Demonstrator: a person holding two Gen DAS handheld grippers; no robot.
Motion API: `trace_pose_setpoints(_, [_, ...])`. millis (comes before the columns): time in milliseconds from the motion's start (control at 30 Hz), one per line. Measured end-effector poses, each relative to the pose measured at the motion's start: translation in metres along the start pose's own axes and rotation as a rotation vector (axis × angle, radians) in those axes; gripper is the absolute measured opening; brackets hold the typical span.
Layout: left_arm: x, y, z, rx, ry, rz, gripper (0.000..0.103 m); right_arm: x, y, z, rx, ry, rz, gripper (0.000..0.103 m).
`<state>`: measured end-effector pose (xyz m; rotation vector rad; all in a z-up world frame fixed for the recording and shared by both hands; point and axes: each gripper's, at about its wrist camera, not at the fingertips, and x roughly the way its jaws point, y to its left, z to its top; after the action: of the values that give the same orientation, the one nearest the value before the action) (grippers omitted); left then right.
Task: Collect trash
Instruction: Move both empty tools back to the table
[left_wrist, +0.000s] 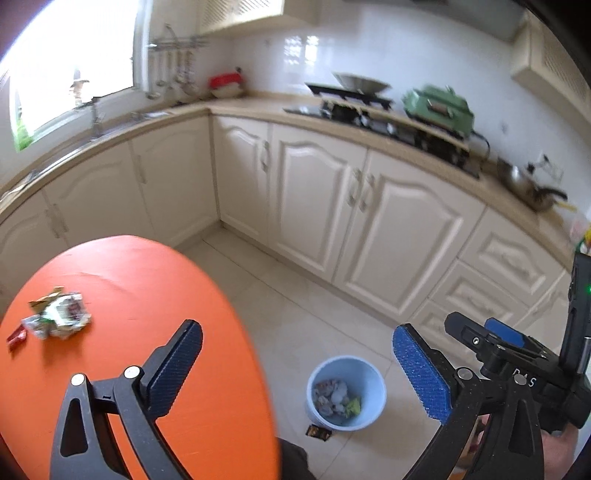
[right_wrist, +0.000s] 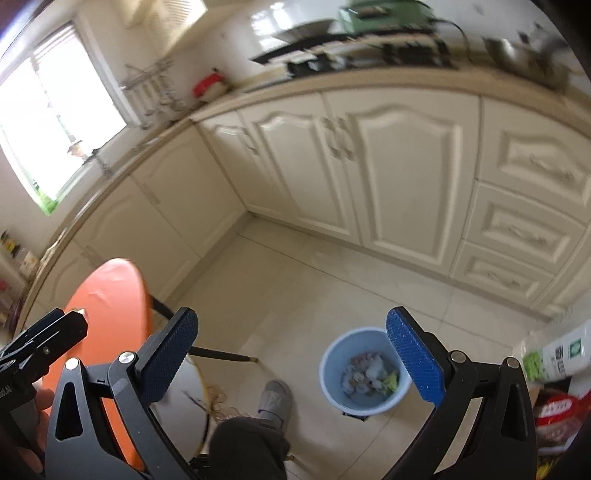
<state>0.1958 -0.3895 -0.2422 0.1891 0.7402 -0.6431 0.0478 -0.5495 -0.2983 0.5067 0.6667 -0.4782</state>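
A light blue bin (left_wrist: 346, 393) stands on the tiled floor, holding crumpled wrappers and a green scrap; the right wrist view shows the same bin (right_wrist: 364, 373). A heap of crumpled wrappers (left_wrist: 59, 315) and a small red packet (left_wrist: 16, 338) lie on the round orange table (left_wrist: 140, 295). My left gripper (left_wrist: 297, 371) is open and empty, high above the table edge and the bin. My right gripper (right_wrist: 291, 363) is open and empty too, above the floor left of the bin. The right gripper (left_wrist: 517, 354) also shows at the right edge of the left wrist view.
A small dark wrapper (left_wrist: 318, 432) lies on the floor by the bin's base. Cream cabinets (left_wrist: 332, 206) and a counter with a stove (left_wrist: 384, 114) run along the back. A person's leg and grey slipper (right_wrist: 273, 400) are below. Bags (right_wrist: 557, 369) stand at right.
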Motion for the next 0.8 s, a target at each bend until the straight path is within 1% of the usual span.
trace_pose_setpoints(133, [-0.054,0.035,-0.017,-0.063,-0.059,0.039,0.102,-0.013,0.049,0.004,-0.073,-0.031,0.062,0.103])
trace_pose_setpoints(233, [-0.103,0.057,-0.041,-0.109,-0.098,0.066,0.102,-0.021,0.087,0.004,-0.125,-0.046,0.109,0.103])
trace_pose_setpoints(333, [-0.141,0.079,-0.064,-0.142,-0.134,0.111,0.102,-0.027,0.129,0.001,-0.195,-0.052,0.153,0.103])
trace_pose_setpoints(500, [-0.200,0.112,-0.100,-0.199,-0.182,0.184,0.102,-0.036,0.189,-0.009,-0.299,-0.059,0.225,0.103])
trace_pose_setpoints(567, [-0.221,0.121,-0.114,-0.219,-0.195,0.217,0.102,-0.038,0.212,-0.015,-0.343,-0.061,0.252,0.103])
trace_pose_setpoints(667, [-0.242,0.135,-0.135,-0.257,-0.210,0.265,0.102,-0.041,0.247,-0.024,-0.406,-0.059,0.291,0.103])
trace_pose_setpoints(800, [-0.266,0.154,-0.159,-0.298,-0.217,0.309,0.102,-0.038,0.289,-0.038,-0.485,-0.048,0.335,0.103])
